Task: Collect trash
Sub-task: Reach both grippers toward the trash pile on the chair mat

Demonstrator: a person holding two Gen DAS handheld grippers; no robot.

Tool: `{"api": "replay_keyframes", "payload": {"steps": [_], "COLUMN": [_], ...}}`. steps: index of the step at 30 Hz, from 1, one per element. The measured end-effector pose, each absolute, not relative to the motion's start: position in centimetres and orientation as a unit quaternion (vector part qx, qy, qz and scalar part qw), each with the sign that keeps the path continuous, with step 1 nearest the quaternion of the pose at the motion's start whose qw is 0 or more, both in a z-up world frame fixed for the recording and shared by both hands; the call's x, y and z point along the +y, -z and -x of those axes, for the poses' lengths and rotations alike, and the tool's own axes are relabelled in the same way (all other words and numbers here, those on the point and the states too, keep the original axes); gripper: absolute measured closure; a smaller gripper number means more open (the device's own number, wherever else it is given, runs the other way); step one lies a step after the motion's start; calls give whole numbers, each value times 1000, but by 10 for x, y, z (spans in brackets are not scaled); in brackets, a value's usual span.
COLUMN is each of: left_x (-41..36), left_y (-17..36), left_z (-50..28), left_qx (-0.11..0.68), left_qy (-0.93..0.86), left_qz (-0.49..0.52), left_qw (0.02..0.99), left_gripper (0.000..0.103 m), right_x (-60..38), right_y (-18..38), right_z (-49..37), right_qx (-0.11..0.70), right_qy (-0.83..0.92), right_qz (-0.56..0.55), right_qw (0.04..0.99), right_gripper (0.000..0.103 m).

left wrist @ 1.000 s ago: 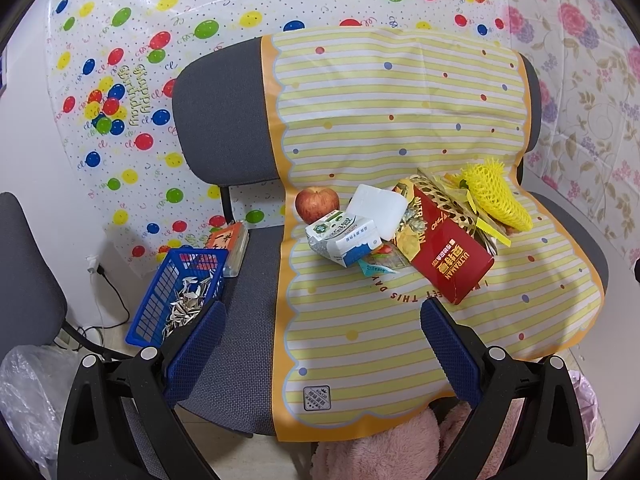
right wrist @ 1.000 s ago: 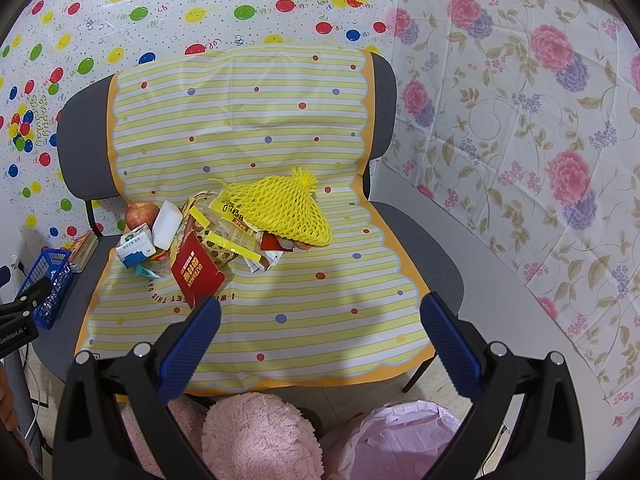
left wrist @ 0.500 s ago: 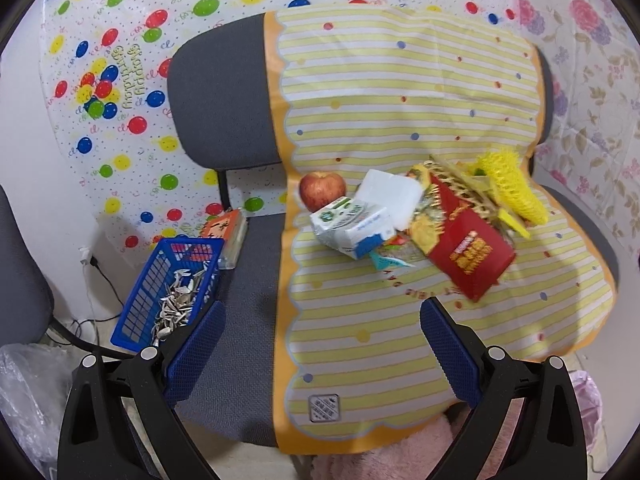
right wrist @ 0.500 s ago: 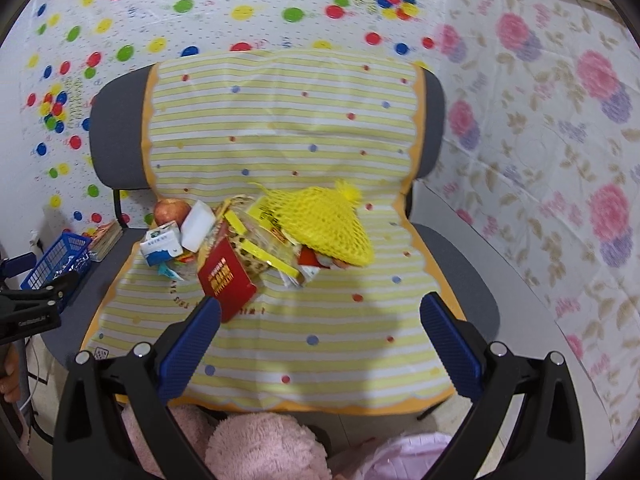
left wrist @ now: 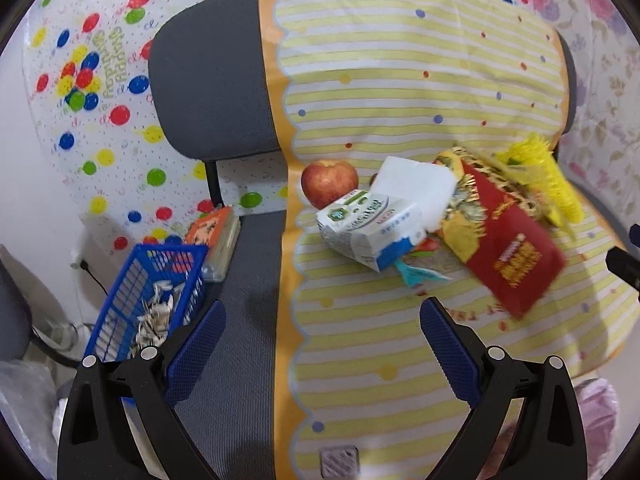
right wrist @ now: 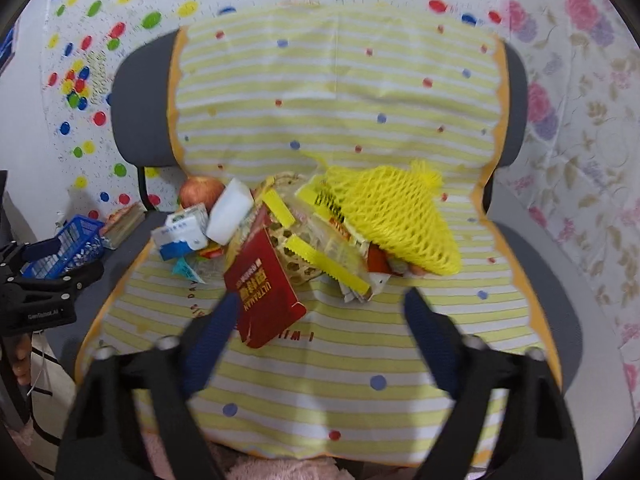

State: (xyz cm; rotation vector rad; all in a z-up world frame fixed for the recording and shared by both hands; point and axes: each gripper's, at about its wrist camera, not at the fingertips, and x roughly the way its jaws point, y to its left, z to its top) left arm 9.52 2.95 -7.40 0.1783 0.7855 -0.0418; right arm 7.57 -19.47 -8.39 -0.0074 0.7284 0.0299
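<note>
A heap of trash lies on a chair seat covered by a yellow striped sheet (right wrist: 340, 364). In it are a red packet (right wrist: 264, 284), a yellow foam net (right wrist: 394, 216), a white milk carton (left wrist: 370, 224), a white block (left wrist: 416, 184) and crinkled wrappers (right wrist: 320, 240). A red apple (left wrist: 329, 188) sits at the heap's left end. My left gripper (left wrist: 320, 324) hangs open over the seat's front left, short of the carton. My right gripper (right wrist: 320, 320) is above the seat's front, its jaws closing with nothing between them; the red packet lies just ahead of its left finger.
A blue basket (left wrist: 148, 296) with scraps stands on the floor left of the chair, beside an orange pack (left wrist: 216, 236). A pink bag (left wrist: 596, 404) and pink fluffy fabric (right wrist: 280, 468) lie below the seat's front edge. Patterned sheets cover the walls behind.
Both grippers have come down and closer to the heap on the seat. The right gripper's fingers have drawn nearer together. The trash has not moved.
</note>
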Motion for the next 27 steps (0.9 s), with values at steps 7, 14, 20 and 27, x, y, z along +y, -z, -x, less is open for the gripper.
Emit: {"api": "replay_keyframes", "payload": {"steps": [7, 14, 20, 27], "left_x": [22, 15, 24, 30], "left_y": [89, 101, 99, 96], "left_z": [-125, -131, -130, -126], "left_qx": [423, 425, 417, 406], "left_qy": [66, 75, 71, 71], "left_qz": [-49, -61, -51, -54], "left_qw": [902, 900, 905, 909], "left_gripper": [7, 8, 7, 7], "right_x": [-192, -188, -175, -153], "right_y": [107, 125, 134, 110], "right_z": [-105, -132, -147, -130], "right_qx": [381, 400, 416, 385], "right_qy": [-65, -97, -125, -168], "right_qz": [-4, -13, -16, -6], "right_qw": [922, 911, 901, 908], "right_gripper": [54, 54, 72, 101]}}
